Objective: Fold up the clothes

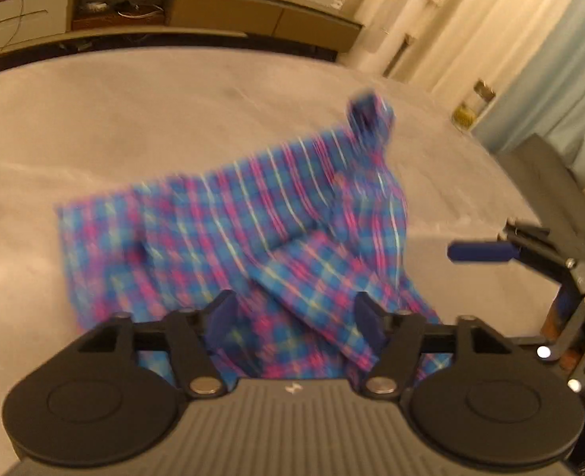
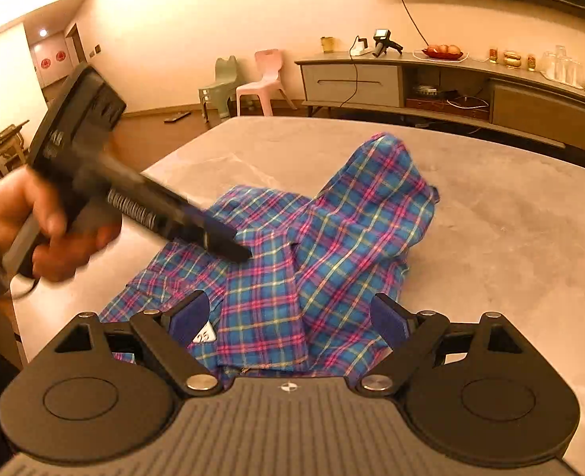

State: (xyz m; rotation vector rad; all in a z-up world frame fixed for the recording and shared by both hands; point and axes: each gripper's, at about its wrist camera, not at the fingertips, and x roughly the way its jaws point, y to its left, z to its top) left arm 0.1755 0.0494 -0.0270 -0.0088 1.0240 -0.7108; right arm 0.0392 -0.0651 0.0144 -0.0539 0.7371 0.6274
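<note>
Shirt (image 2: 312,246) crumpled mid-worktop (image 2: 510,238). Left tool (image 1: 296,317) and right tool (image 2: 292,317) both wide, empty, over its near edge.

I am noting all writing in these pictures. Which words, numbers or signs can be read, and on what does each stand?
"25": white tag on the plaid shirt, beside the right tongs.
White print on the left tongs' body: too blurred to read.
Red round signs on the far door: too small to read.
Left wrist view: no readable text.
</note>
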